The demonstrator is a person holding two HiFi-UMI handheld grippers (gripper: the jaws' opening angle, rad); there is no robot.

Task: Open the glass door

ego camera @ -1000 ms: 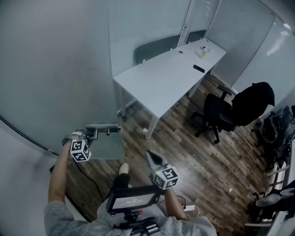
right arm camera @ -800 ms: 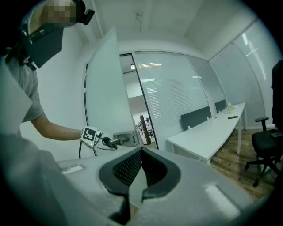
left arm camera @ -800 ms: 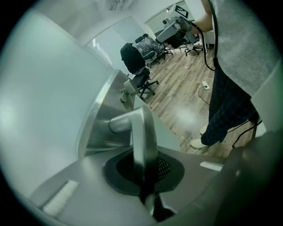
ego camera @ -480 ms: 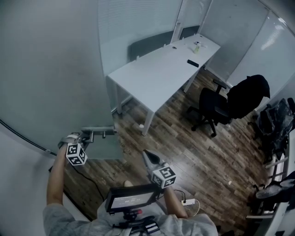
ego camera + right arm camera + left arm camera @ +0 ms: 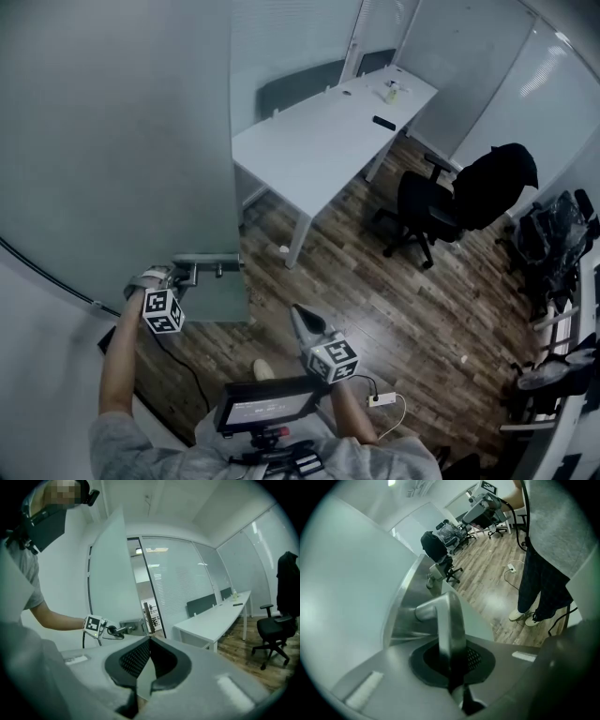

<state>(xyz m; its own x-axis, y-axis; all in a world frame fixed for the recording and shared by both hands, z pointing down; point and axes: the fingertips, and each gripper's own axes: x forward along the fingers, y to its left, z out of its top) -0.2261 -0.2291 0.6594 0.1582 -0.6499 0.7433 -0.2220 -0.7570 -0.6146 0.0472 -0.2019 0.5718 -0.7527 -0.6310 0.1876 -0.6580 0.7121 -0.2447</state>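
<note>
The frosted glass door [image 5: 112,141] fills the left of the head view, with its free edge toward the room. Its metal lever handle [image 5: 208,265] sticks out from a steel lock plate. My left gripper [image 5: 178,277] is shut on that lever. In the left gripper view the lever [image 5: 451,620] runs down between the black pads [image 5: 474,660] of my left gripper [image 5: 452,656]. My right gripper [image 5: 302,321] hangs in the air to the right of the door, shut and holding nothing. The right gripper view shows its jaws [image 5: 150,641] closed and the door [image 5: 110,573] and lever [image 5: 123,629] beyond.
A long white desk [image 5: 319,141] stands behind the door's edge. A black office chair [image 5: 450,206] draped with a dark jacket sits to its right. A power strip [image 5: 380,400] and cable lie on the wood floor by my feet. Glass partitions wall the room.
The left gripper stays shut on the lever. The door's edge has shifted slightly against the desk, and the room has slid in the head view. The right gripper drifted a little.
</note>
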